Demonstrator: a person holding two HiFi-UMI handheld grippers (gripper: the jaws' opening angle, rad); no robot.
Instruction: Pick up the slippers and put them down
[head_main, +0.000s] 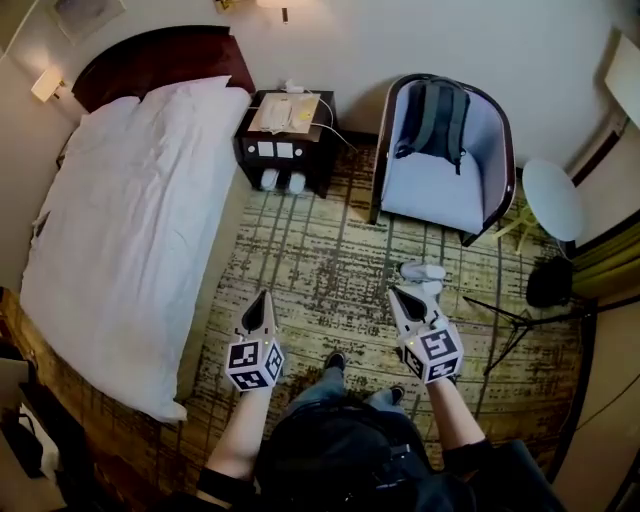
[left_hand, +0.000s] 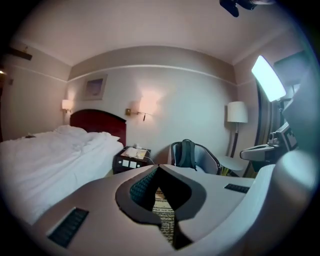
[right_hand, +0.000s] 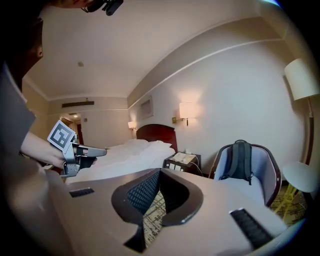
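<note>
Carpet, hotel room: I am holding left hand-held gripper and right hand-held gripper closed, empty (approach pending); next, probably reaching slippers in nightstand bottom shelf, jaws parting.

- In your left gripper view, a light panel up and to the right of the jaws blows out to white glare, while the room beyond stays dim and warm.
- A wall lamp above and beyond those jaws throws a soft pinkish glow on the wall. The gripper body nearest the lens is blurred.
- In your right gripper view, the same lamp glows warm above the jaws. The hollow between the jaws lies in shadow.
- Both gripper views bend straight lines strongly and fade to black at the corners.
- Your head view is evenly lit and fairly sharp. The white bed is brightest, and the lower corners are dark.
</note>
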